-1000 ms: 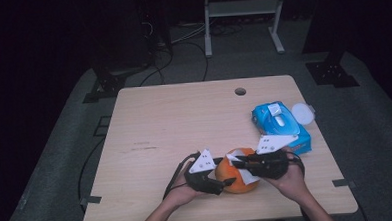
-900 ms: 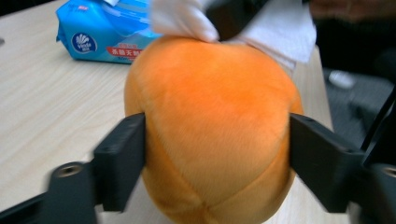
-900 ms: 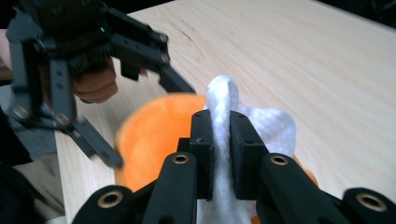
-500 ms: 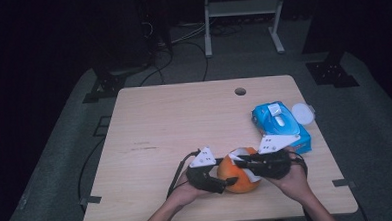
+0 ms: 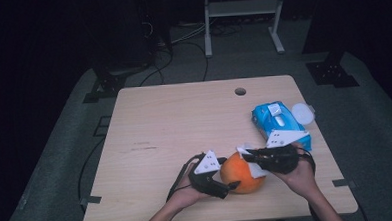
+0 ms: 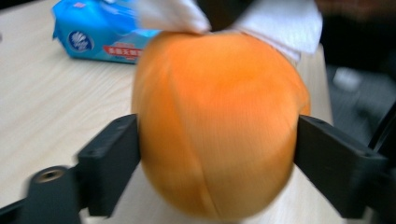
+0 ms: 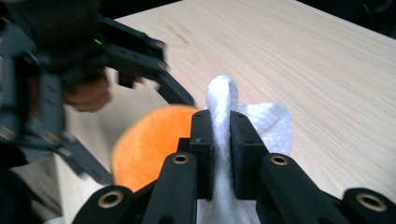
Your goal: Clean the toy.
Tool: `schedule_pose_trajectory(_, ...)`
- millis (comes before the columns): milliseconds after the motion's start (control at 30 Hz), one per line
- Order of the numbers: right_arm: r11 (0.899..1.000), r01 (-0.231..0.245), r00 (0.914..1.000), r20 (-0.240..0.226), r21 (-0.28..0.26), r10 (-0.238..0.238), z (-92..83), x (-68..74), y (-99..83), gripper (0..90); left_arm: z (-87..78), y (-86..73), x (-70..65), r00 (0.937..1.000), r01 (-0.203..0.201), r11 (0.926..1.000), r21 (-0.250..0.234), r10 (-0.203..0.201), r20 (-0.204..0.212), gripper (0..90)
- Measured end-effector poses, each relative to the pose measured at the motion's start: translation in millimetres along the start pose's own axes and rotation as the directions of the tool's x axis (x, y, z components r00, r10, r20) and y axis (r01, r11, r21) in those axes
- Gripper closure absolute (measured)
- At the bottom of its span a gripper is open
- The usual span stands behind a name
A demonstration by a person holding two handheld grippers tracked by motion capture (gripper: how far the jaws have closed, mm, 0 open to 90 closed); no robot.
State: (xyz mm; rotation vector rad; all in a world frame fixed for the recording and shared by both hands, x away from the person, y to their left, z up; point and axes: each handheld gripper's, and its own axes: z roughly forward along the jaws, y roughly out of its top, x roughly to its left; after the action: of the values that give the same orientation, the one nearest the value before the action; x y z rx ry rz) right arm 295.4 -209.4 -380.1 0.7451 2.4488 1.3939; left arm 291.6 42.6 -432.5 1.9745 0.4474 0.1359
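Observation:
An orange [image 5: 242, 172] rests on the wooden table [image 5: 184, 121] near its front edge. My left gripper [image 5: 228, 176] reaches it from the left. Its jaws have just been opening, and in the left gripper view my left gripper [image 6: 217, 140] has them still touching both sides of the orange [image 6: 215, 126]. My right gripper [image 5: 247, 156] comes in from the right, shut on a white tissue [image 7: 224, 93] that lies against the top of the orange [image 7: 154, 140]. The tissue [image 6: 289, 23] drapes over the fruit's far side.
A blue pack of wipes [image 5: 279, 122] lies at the table's right edge, with a round white lid [image 5: 302, 112] beside it. A cable hole [image 5: 240, 91] is near the far edge. Dark floor, cables and a metal stand lie beyond the table.
The left gripper's jaws stand slightly wider around the orange than before. Both hands and the orange have hardly shifted.

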Motion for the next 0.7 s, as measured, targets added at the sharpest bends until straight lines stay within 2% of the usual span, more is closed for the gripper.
schedule_pose_trajectory(33, 1.000, -0.020, 0.9998, 0.009, -0.002, 0.020, -1.7, -4.5, -2.8, 80.3, -1.1, 0.8, 5.0, 0.9956, 0.092, 0.9953, -0.030, -0.091, 0.023, 12.0)
schedule_pose_trajectory(67, 0.999, -0.044, 0.9990, -0.002, -0.009, 0.044, -3.1, -9.2, -5.9, 80.3, -0.9, 1.1, 9.2, 0.9844, 0.173, 0.9838, -0.047, -0.171, 0.044, 11.0)
schedule_pose_trajectory(100, 0.998, -0.065, 0.9977, -0.022, -0.020, 0.065, -3.1, -11.1, -7.8, 80.3, 0.6, 0.8, 11.3, 0.9781, 0.203, 0.9782, -0.042, -0.201, 0.054, 10.1)
schedule_pose_trajectory(167, 0.997, -0.070, 0.9967, -0.042, -0.021, 0.069, -0.7, -9.2, -8.0, 80.3, 5.1, -1.6, 12.1, 0.9741, 0.219, 0.9755, -0.019, -0.218, 0.061, 9.6)
schedule_pose_trajectory(200, 0.998, -0.062, 0.9970, -0.048, -0.017, 0.061, 1.7, -6.8, -7.1, 80.3, 7.6, -3.6, 11.8, 0.9714, 0.226, 0.9740, -0.010, -0.225, 0.077, 9.4)
schedule_pose_trajectory(233, 0.999, -0.043, 0.9977, -0.052, -0.006, 0.043, 6.0, -0.9, -4.6, 80.2, 10.1, -6.1, 9.9, 0.9694, 0.228, 0.9736, 0.005, -0.228, 0.091, 11.3)
schedule_pose_trajectory(267, 0.999, -0.043, 0.9977, -0.052, -0.006, 0.043, 6.0, -0.9, -4.6, 80.2, 10.1, -6.1, 9.9, 0.9694, 0.228, 0.9736, 0.005, -0.228, 0.091, 15.7)
schedule_pose_trajectory(300, 0.999, -0.035, 0.9978, -0.056, 0.000, 0.035, 9.1, 3.8, -3.1, 80.2, 7.4, -5.7, 7.4, 0.9820, 0.168, 0.9857, -0.003, -0.168, 0.087, 22.5)
schedule_pose_trajectory(333, 0.999, -0.035, 0.9978, -0.056, 0.000, 0.035, 9.1, 3.8, -3.1, 80.2, 7.4, -5.7, 7.4, 0.9820, 0.168, 0.9857, -0.003, -0.168, 0.087, 26.5)
schedule_pose_trajectory(367, 1.000, -0.031, 0.9979, -0.057, -0.003, 0.031, 9.7, 4.8, -2.7, 80.2, 2.9, -4.3, 7.3, 0.9890, 0.122, 0.9922, -0.027, -0.119, 0.087, 26.5)
schedule_pose_trajectory(433, 0.999, -0.027, 0.9980, -0.058, -0.035, 0.025, 5.5, 8.9, 3.4, 80.3, -2.2, -1.0, 7.7, 0.9933, 0.083, 0.9946, -0.064, -0.077, 0.087, 36.0)
schedule_pose_trajectory(467, 0.999, -0.024, 0.9978, -0.062, -0.043, 0.021, 4.1, 10.4, 5.4, 80.4, -6.6, 3.3, 7.8, 0.9972, 0.031, 0.9967, -0.076, -0.025, 0.070, 36.7)
schedule_pose_trajectory(533, 0.999, 0.000, 0.9989, -0.048, -0.041, -0.002, 3.5, 15.3, 9.7, 80.3, -7.4, 4.2, 7.3, 0.9987, -0.032, 0.9981, -0.052, 0.034, 0.038, 36.7)
schedule_pose_trajectory(600, 1.000, 0.018, 0.9991, -0.039, -0.025, -0.019, 6.7, 15.9, 9.1, 80.4, -6.8, 1.8, 7.6, 0.9964, -0.080, 0.9964, -0.028, 0.081, 0.025, 37.4)
schedule_pose_trajectory(633, 1.000, 0.017, 0.9992, -0.036, -0.023, -0.018, 7.4, 14.2, 7.5, 80.3, -6.8, 1.8, 7.6, 0.9964, -0.080, 0.9964, -0.028, 0.081, 0.025, 37.7)
schedule_pose_trajectory(700, 0.999, -0.013, 0.9991, -0.040, -0.030, 0.012, 5.8, 7.4, 3.9, 80.3, -9.2, 1.3, 9.5, 0.9931, -0.113, 0.9936, -0.008, 0.113, 0.031, 37.8)
